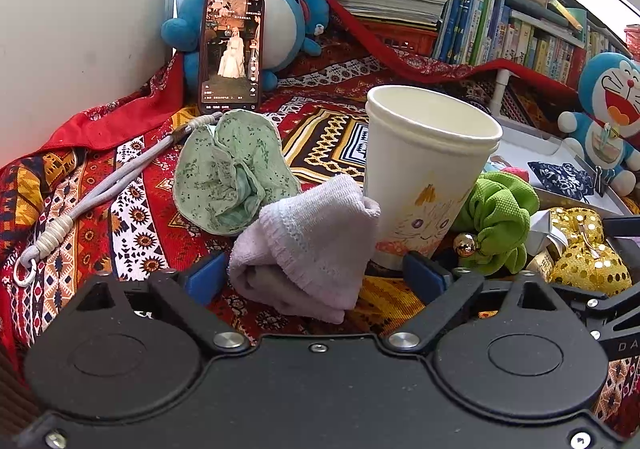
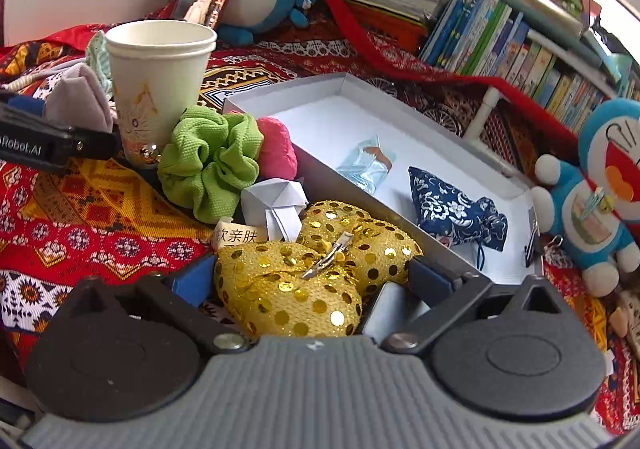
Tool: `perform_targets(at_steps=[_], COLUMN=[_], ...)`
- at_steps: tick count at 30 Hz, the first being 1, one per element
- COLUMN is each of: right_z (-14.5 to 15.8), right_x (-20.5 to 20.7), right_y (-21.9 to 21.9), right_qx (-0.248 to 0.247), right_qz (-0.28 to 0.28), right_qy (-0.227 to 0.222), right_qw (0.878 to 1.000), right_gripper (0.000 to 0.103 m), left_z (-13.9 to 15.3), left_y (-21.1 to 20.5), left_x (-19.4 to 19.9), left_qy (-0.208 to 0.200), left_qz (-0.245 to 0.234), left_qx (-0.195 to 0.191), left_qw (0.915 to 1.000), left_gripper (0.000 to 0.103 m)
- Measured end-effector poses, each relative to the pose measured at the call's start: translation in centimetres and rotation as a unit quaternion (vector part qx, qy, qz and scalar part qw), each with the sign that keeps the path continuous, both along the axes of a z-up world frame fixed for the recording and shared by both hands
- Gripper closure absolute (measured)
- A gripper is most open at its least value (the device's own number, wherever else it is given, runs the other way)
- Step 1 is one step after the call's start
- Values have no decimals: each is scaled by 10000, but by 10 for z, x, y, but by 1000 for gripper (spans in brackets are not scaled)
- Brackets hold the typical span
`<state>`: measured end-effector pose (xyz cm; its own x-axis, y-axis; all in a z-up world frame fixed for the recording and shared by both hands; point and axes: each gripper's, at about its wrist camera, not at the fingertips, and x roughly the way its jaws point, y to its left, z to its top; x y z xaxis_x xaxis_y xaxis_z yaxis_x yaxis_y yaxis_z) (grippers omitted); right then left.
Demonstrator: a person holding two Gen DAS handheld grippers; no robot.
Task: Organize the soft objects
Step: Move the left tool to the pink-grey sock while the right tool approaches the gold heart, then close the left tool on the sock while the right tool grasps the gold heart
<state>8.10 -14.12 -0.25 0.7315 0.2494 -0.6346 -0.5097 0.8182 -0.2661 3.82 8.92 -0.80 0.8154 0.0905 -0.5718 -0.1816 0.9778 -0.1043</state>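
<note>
**Both grippers spread wide over soft items on the patterned cloth**

In the left wrist view, the left gripper [image 1: 320,273] sits low in the centre of the frame with its blue fingers [image 1: 204,277] released and far apart; a folded pale lilac cloth [image 1: 308,245] lies between them on the red patterned tablecloth [image 1: 132,217], touching neither pad as far as can be seen; just above and left of it lies a crumpled green floral cloth [image 1: 232,169]; to the right stands a white paper cup [image 1: 424,169] with a cat drawing, upright, and at its lower right a green scrunchie [image 1: 500,221] with a small gold bell [image 1: 466,245]; a phone [image 1: 232,53] leans against a blue plush toy [image 1: 260,1] in the upper left.

In the right wrist view, the right gripper [image 2: 312,281] is likewise released, its fingers [image 2: 430,281] apart on either side of a gold sequin bow [image 2: 304,281] with a metal clip [image 2: 328,253]; whether the pads touch the bow cannot be told; above the bow lie a folded white paper piece [image 2: 276,205], the scrunchie and a pink soft lump [image 2: 278,153]; a shallow white box [image 2: 344,117] at centre right holds a blue floral pouch [image 2: 456,209] and a pale blue packet [image 2: 368,165]; a Doraemon plush [image 2: 600,193] sits at the right edge.
</note>
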Motion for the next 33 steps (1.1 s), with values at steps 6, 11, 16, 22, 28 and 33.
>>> perform_targets(at_steps=[6,11,16,22,28,33], right_z=[-1,0,2,1,1,-3], right_x=[1,2,-9,-29,-45,-55], right_y=[3,4,7,10,9,11], right_qx=[-96,-98,-182,-456,-542,-809], right_qz=[39,-27,-31,29,2,134], right_qy=[-8,10,-202,-636,-923,-1025], right_qw=[9999,9999,9996,9969,9943,9913], right_gripper=[0,0,0,1,7,15], left_z=[-1,1,3,4,8,11], left_y=[-5,-2,-1,-2,-5,-7], left_x=[-3,-6,-8,-10,-14,-17], left_qy=[-34,-56,-70,-69,-114,-166], left_qz=[102,155,176,170,155,130], left_qx=[263,230,192,178,170,190], left_qw=[9996,9996,9996,9997,9997,9996], left_gripper=[44,53,55,55,55,55])
